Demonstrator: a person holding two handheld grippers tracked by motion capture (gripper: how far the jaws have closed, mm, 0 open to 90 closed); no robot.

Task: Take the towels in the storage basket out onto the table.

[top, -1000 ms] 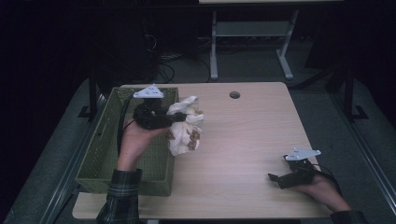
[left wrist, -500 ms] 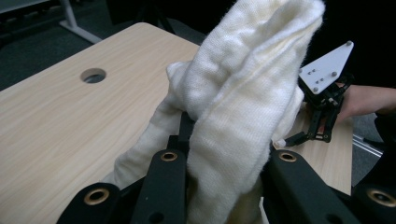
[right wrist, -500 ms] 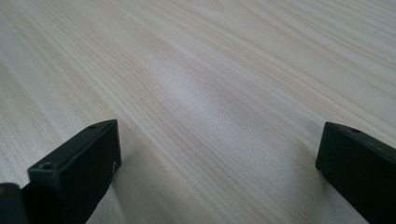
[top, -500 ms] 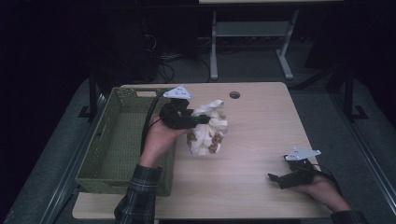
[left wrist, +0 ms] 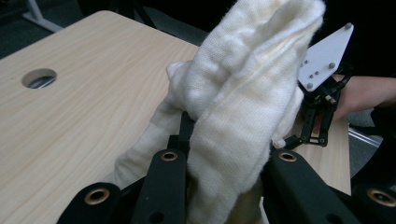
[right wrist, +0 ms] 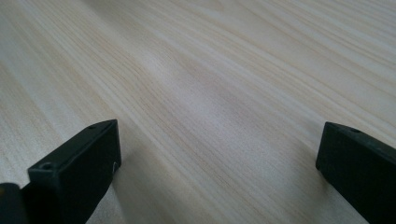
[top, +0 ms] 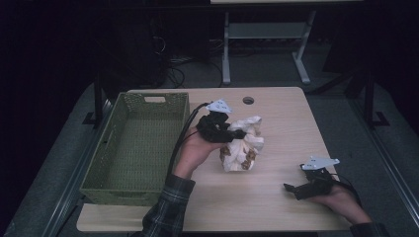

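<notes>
A crumpled cream cloth (top: 243, 147) with tan patches hangs from my left gripper (top: 236, 134) over the middle of the wooden table (top: 276, 113), its lower end touching the top. In the left gripper view the black jaws (left wrist: 226, 158) are shut on a thick fold of that cloth (left wrist: 243, 93). My right gripper (top: 291, 188) rests low on the table near the front right, jaws pointing left. In the right gripper view the gripper (right wrist: 219, 149) stands wide open over bare wood, with nothing between its fingers.
A green woven basket (top: 99, 163) stands along the table's left side, nothing visible inside. A round cable hole (top: 248, 100) sits near the far edge. The right gripper (left wrist: 322, 93) and its hand show beyond the cloth in the left gripper view.
My left gripper has carried the cloth rightward from beside the basket toward the table's middle and lowered it. The right gripper has stayed put.
</notes>
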